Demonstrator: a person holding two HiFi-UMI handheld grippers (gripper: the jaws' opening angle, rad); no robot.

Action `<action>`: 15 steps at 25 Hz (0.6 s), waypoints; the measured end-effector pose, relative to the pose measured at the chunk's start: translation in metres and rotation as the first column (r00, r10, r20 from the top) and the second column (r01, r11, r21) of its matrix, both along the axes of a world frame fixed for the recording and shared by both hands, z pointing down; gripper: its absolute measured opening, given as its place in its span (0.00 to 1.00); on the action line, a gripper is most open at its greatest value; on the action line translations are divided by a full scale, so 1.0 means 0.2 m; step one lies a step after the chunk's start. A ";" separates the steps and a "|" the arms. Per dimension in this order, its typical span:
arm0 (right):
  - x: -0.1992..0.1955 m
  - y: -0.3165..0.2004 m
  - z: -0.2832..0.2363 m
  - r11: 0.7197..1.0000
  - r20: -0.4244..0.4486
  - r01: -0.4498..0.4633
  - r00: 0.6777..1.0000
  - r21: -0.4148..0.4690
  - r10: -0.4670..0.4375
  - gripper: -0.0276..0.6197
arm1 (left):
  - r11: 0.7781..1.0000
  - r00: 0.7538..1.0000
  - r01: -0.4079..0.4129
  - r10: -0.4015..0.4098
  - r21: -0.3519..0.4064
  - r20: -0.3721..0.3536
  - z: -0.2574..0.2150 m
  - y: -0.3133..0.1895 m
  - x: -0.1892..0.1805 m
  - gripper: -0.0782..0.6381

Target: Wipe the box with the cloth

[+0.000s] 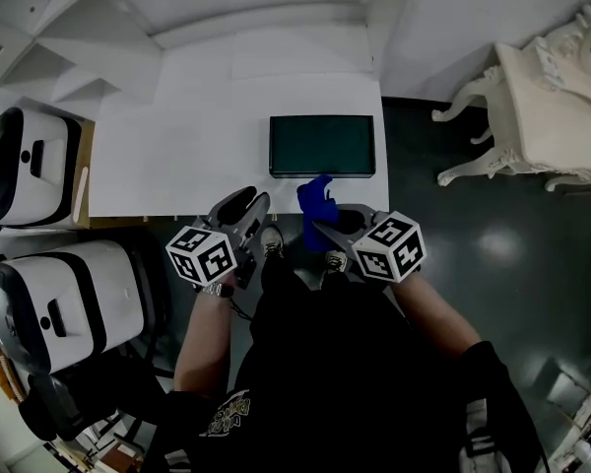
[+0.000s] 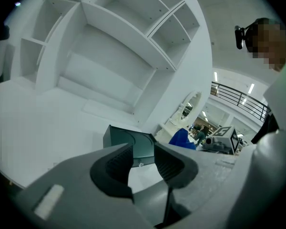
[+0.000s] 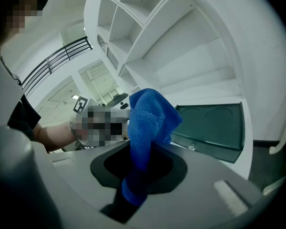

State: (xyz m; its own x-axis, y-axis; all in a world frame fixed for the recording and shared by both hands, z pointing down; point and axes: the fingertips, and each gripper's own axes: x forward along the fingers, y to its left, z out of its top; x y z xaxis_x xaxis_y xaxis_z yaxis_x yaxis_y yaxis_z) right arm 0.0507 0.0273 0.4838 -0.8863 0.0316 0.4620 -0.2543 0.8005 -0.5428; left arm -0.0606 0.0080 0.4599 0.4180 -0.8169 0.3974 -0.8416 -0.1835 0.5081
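1. Currently the box (image 1: 322, 145) sits flat on the white table (image 1: 177, 146), lid shut. It's dark green w/ a small latch on its front side, and lies toward the table's right end, close to the near edge.
2. R gripper (image 1: 327, 223) is at the table's near edge, just in front of the box. Its jaws are closed down on the cloth (image 1: 316, 205).
3. R gripper view: the blue cloth (image 3: 148, 123) is pinched deep btwn the jaws of the R gripper (image 3: 143, 161). Its free end stands bunched above them, w/ the box (image 3: 214, 128) beyond and not touched by it.
4. L gripper (image 1: 248, 205) hangs beside the R one, also off the table's near edge and left of the box.
5. L gripper view: the L gripper (image 2: 143, 163) has its jaws parted w/ a clear gap and nothing btwn the pads. The box (image 2: 133, 144) shows through that gap, further off, and the cloth (image 2: 181, 138) is to the right.
6. White shelving (image 1: 256, 8) stands behind the table.
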 end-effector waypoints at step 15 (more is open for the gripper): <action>-0.19 -0.02 0.12 0.994 -0.068 -0.092 0.994 -0.051 0.089 0.19 | 0.980 0.989 -0.144 0.140 -0.140 -0.037 0.26 -0.33 -0.16 0.28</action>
State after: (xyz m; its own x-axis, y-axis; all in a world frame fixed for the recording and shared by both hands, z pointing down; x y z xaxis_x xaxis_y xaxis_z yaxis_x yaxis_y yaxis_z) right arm 0.0122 0.0236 0.5078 -0.8546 -0.0210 0.5188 -0.3607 0.7428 -0.5640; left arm -0.0923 -0.0576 0.5119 0.5376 -0.6845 0.4924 -0.7979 -0.2242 0.5596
